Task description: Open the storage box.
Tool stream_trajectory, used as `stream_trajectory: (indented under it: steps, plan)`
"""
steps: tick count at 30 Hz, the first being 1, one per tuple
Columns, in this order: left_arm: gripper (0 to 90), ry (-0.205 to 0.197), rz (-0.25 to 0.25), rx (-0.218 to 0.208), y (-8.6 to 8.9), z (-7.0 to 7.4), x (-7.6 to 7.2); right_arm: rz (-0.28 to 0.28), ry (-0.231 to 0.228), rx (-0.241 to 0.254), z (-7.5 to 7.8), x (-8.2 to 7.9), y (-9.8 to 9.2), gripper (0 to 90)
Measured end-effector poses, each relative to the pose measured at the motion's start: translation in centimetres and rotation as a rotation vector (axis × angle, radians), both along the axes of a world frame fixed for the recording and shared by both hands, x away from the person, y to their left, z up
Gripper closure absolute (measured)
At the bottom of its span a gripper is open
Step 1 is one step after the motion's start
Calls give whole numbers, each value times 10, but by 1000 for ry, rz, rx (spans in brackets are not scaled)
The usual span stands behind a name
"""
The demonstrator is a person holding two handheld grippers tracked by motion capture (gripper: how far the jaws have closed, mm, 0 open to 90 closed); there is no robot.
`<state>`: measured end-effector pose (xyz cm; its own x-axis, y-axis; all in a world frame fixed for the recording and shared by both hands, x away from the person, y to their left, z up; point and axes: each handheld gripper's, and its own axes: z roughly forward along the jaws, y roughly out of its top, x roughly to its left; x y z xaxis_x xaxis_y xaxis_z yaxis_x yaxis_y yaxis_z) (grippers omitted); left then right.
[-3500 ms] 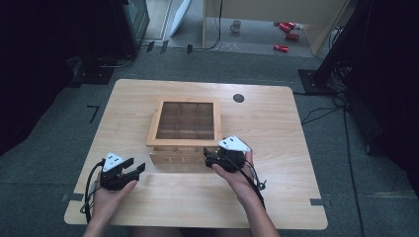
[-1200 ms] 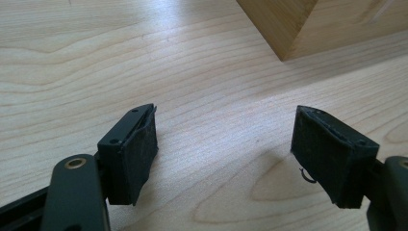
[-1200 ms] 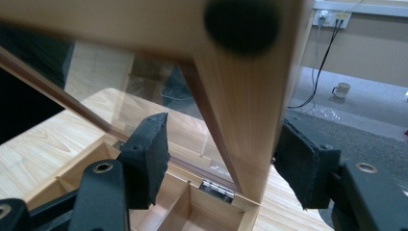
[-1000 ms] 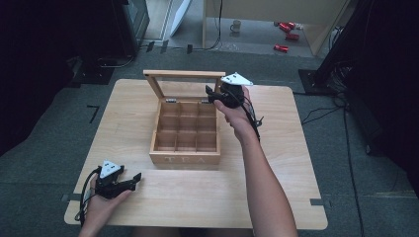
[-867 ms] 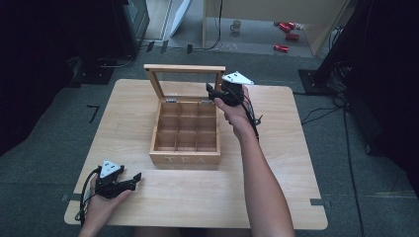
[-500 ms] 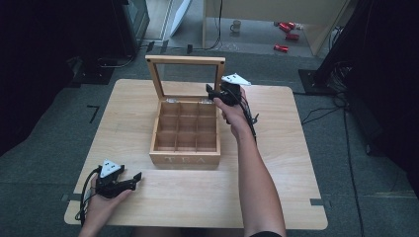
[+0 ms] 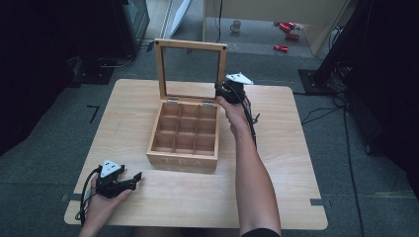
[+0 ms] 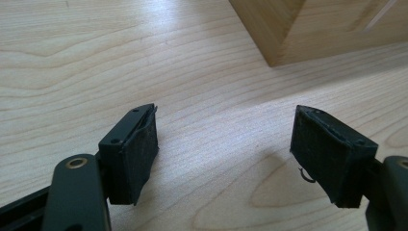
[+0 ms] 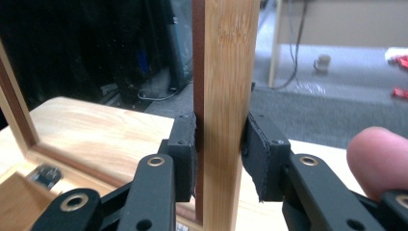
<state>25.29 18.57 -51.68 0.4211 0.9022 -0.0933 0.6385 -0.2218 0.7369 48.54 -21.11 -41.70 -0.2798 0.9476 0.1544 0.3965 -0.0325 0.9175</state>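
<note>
Standing open, tea box (image 7: 184, 133): nine compartments bare; right tongs (image 9: 219, 144) pinching lid (image 7: 190, 69).

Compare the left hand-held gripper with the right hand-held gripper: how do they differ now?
The left hand-held gripper is open with nothing between its jaws, low over the light wooden table. The right hand-held gripper has just closed on the upright wooden frame of the tea box's glass lid. Both have black jaws.

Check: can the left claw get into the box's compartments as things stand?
Probably yes. The lid stands upright, held by the right claw, so the compartments lie uncovered; the open left claw sits near the box's front corner.
</note>
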Motion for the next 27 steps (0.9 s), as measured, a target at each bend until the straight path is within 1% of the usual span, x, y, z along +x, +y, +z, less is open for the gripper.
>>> stream_trajectory:
  steps: [1,3,17,20,21,22,23,25,26,27]
  plan:
    - [253,0,0,-1,0,0,0,-14,9,12,-1,1,-1,670]
    - [253,0,0,-2,0,0,0,-18,9,24,-3,3,-1,671]
    - [254,-2,-3,4,-1,0,0,-23,12,-19,-1,9,5,665]
    - [254,-1,-5,7,-1,0,0,-37,7,-43,-1,9,9,656]
    - [254,-2,-2,1,-1,0,0,-43,2,-59,-1,8,10,645]
    - [254,-2,-1,-1,-1,0,0,-49,0,-82,-1,7,13,606]
    - [254,-1,-2,-3,0,0,0,-44,-1,-86,-1,6,14,563]
    - [254,2,-5,-4,0,0,0,-37,2,-85,0,2,16,483]
    - [254,1,-6,-3,0,0,0,-28,3,-77,1,-1,16,420]
    - [254,2,-8,3,0,0,0,-22,1,-71,2,-3,17,383]
